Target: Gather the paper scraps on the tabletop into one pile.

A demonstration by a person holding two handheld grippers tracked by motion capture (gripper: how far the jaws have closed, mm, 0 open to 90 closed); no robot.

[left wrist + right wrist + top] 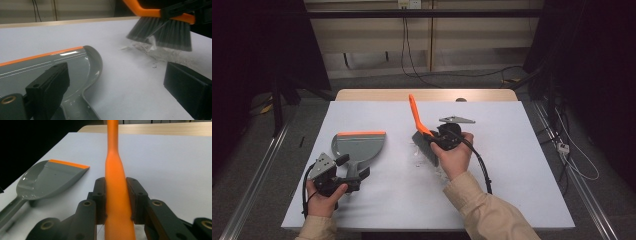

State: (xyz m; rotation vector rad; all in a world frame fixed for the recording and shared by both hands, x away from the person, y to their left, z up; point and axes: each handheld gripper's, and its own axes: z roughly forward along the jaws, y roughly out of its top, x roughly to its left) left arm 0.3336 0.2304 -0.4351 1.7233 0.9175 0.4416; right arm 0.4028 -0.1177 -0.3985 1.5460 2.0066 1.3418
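table: white top, wooden far edge | floor: grey | far wall: pale panels, hanging cables | sides: dark

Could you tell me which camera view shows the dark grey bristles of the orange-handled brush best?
The left gripper view: the dark grey bristles spread close up, over white scraps. The high view shows them small beside the right gripper; the right gripper view gives the orange handle, clamped.

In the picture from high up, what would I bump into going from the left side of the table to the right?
Left hand-held gripper → grey dustpan → orange-handled brush → right hand-held gripper → cable.
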